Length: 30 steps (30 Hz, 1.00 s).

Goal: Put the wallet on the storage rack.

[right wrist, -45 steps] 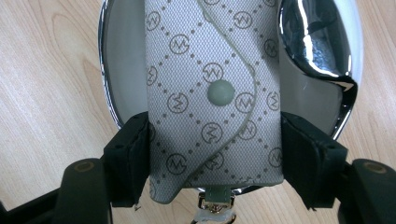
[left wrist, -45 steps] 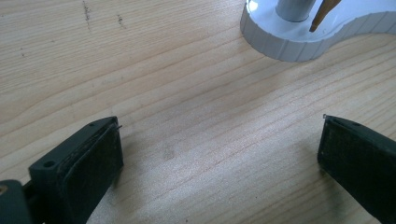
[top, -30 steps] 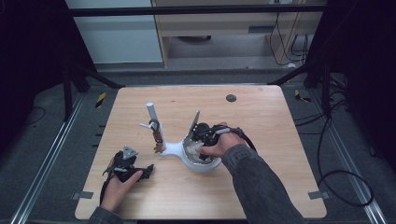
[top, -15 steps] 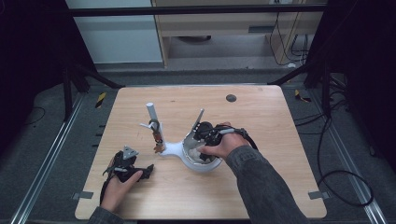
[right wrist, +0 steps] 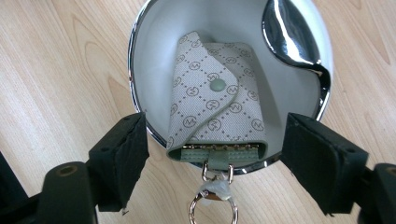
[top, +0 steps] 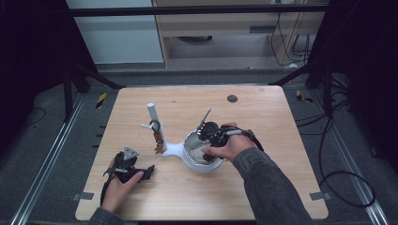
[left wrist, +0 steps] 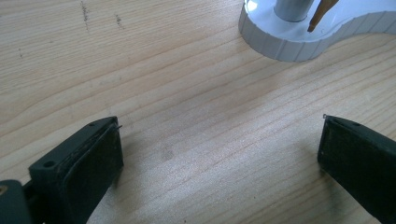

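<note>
A beige patterned key pouch with a snap button lies inside a white chrome-rimmed bowl, its key ring hanging over the near rim. My right gripper is at that rim. Its jaws have just been opening and stand on either side of the pouch, clear of it. From above, the right gripper is over the bowl of a white stand with an upright post. My left gripper rests open on the table at the front left, nothing between its jaws.
The stand's white base lies just ahead of the left gripper. Small keys or charms hang on the post. A dark round spot marks the far side of the table. A chrome spoon-like piece sits on the bowl's rim.
The right hand has barely shifted over the bowl. The left hand has stayed still.
</note>
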### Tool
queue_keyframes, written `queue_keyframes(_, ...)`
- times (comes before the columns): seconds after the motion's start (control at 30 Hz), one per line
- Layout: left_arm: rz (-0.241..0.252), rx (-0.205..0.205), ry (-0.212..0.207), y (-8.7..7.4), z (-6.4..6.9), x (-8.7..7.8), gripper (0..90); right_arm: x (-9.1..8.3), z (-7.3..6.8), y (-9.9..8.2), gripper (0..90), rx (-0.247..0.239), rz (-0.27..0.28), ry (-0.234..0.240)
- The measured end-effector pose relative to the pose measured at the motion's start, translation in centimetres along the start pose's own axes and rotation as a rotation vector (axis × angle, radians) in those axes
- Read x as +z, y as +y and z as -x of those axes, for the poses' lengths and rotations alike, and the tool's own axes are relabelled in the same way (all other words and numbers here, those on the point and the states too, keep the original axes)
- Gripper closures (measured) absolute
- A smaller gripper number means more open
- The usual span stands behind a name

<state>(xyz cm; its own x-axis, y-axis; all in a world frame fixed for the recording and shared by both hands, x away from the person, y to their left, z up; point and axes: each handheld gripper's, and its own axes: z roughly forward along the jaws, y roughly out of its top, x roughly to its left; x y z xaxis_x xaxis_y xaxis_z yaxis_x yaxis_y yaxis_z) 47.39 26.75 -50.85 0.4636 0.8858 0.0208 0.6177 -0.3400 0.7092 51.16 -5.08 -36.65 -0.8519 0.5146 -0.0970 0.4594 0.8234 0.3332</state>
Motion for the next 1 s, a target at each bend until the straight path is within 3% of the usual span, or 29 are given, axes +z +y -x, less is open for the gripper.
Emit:
queue_keyframes(0.43,0.001,0.0,0.0,0.0,0.0,0.0,0.0,-1.8,0.6,-1.6,8.3,0.048,0.09,-0.037)
queue_keyframes(1.0,0.003,-0.002,0.002,0.0,0.1,0.0,0.0,-4.5,2.9,-6.0,5.5,0.163,0.228,-0.115)
